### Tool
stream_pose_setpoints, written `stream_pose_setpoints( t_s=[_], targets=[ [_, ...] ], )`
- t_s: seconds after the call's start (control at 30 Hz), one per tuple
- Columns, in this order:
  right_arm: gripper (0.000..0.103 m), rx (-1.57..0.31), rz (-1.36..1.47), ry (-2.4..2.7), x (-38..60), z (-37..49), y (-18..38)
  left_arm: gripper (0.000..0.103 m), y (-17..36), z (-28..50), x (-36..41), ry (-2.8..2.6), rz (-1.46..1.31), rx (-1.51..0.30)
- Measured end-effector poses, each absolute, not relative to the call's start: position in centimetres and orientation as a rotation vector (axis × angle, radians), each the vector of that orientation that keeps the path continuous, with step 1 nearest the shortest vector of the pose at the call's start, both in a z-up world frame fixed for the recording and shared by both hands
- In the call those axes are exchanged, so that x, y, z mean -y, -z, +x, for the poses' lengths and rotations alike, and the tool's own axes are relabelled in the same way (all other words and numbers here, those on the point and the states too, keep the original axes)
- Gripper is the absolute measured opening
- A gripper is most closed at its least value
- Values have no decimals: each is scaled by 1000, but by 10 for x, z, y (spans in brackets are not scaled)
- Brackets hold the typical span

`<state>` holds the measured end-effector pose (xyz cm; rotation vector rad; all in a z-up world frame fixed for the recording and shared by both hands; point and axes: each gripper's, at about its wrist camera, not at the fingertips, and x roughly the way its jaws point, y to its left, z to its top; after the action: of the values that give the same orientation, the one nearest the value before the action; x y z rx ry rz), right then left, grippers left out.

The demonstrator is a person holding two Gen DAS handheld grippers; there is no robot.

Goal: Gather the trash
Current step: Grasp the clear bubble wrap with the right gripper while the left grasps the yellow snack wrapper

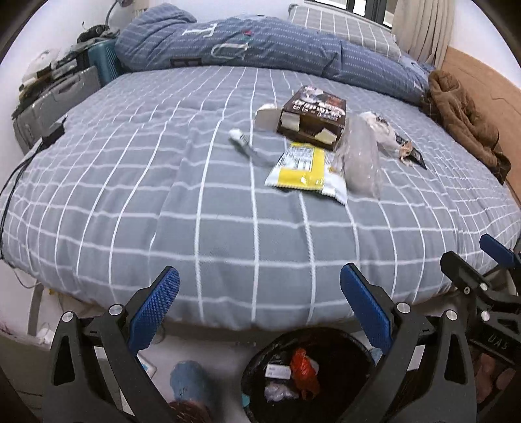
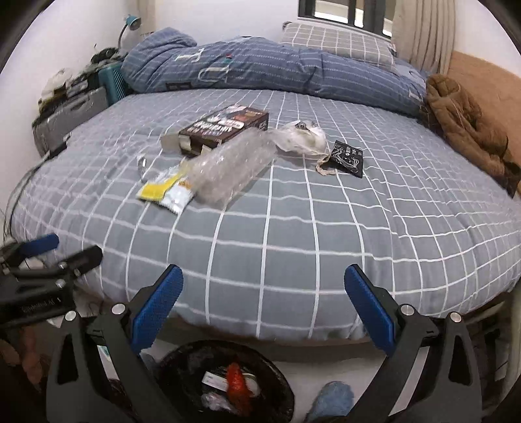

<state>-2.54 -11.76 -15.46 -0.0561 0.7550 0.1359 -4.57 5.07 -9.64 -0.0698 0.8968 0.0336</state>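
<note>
Trash lies on the grey checked bed (image 1: 162, 201): a brown box (image 1: 312, 114), a yellow and white wrapper (image 1: 302, 169), clear bubble wrap (image 1: 358, 156), a small tube (image 1: 241, 136), a white crumpled bag (image 1: 381, 130) and a black packet (image 1: 413, 153). The same items show in the right wrist view: box (image 2: 228, 127), wrapper (image 2: 166, 192), bubble wrap (image 2: 231, 166), black packet (image 2: 348, 156). My left gripper (image 1: 260, 296) is open and empty at the bed's near edge. My right gripper (image 2: 263, 293) is open and empty beside it. A black-lined trash bin (image 1: 332, 345) stands on the floor below, also in the right wrist view (image 2: 182, 361).
A rolled blue duvet (image 1: 260, 48) and a pillow (image 1: 342, 26) lie at the bed's far end. A brown coat (image 1: 462, 117) lies at the right edge. A cluttered nightstand (image 1: 58, 84) stands at the left. The bin holds red and white rubbish (image 1: 302, 371).
</note>
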Motion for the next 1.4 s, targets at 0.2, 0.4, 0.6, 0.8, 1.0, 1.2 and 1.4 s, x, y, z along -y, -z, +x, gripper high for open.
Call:
stream_pose_setpoints(
  t_s=[0.2, 0.4, 0.6, 0.8, 1.0, 1.2, 1.4],
  targets=[
    [95, -726, -28, -129, 116, 7, 141, 97, 94, -23, -48, -35, -64, -886],
    [95, -720, -31, -149, 103, 48, 138, 97, 88, 3, -58, -39, -83, -869],
    [91, -753, -50, -173, 87, 88, 145, 97, 91, 28, -57, -22, -78, -878],
    [84, -803, -14, -194, 78, 123, 150, 97, 93, 45, -55, -3, -74, -891],
    [30, -902, 44, -258, 76, 147, 168, 97, 96, 55, -53, 9, -67, -900],
    [12, -849, 12, -252, 82, 134, 156, 97, 100, 65, -41, 39, -48, -905],
    [11, -792, -16, -212, 104, 123, 137, 97, 112, 81, -24, 70, -18, -927]
  ],
)
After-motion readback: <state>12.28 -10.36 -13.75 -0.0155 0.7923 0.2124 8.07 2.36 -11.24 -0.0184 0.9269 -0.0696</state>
